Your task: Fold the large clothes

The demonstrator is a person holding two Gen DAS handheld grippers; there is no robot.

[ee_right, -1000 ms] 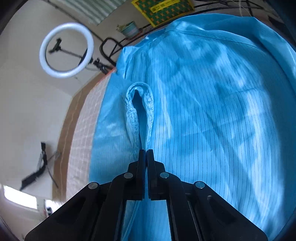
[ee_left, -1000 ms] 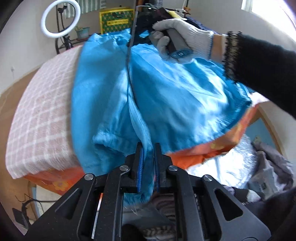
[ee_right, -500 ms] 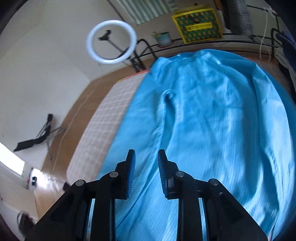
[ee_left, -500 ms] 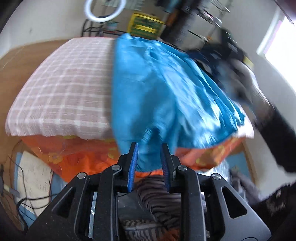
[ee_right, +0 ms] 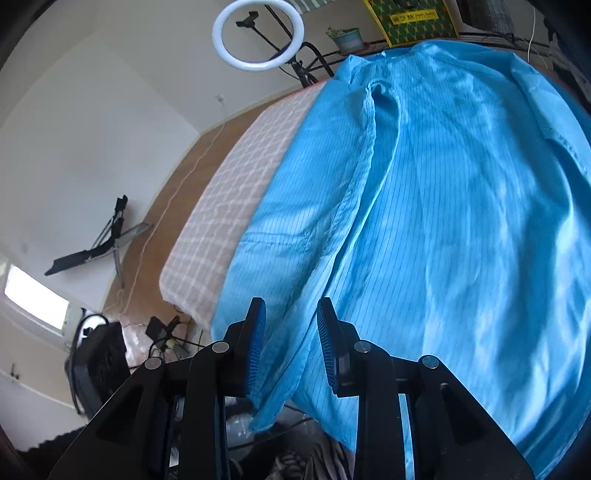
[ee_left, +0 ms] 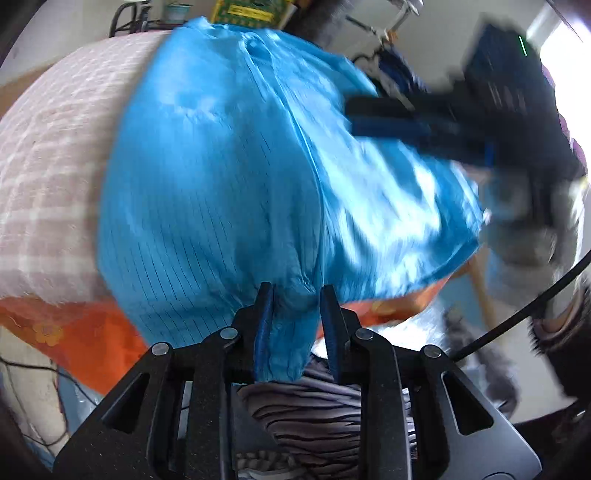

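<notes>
Left gripper (ee_left: 295,325) reads open on my feed: jaws spread, a hanging flap of the blue garment (ee_left: 229,177) sits in the gap but the pads aren't pinching it. Right gripper (ee_right: 290,343) is open too, jaws apart, with a loose hem of the same garment draped between them and dangling past the near edge.

Garment lies spread over the bed (ee_right: 236,184), covering the right side of the checked pink-white cover (ee_left: 55,155); its near edge overhangs the mattress above the orange floral sheet (ee_left: 96,336). A long seam ridge runs near to far through the fabric in the right wrist view.

In the left wrist view I see the right gripper as a blurred dark shape (ee_left: 461,122) over the garment's far right part, gloved hand (ee_left: 532,240) behind it. Too smeared for detail.

Background: ring light (ee_right: 258,35) on a stand at the far wall, small potted plant (ee_right: 345,37) next to a yellow-green box (ee_right: 413,18), tripod (ee_right: 107,243) on the floor at left.
</notes>
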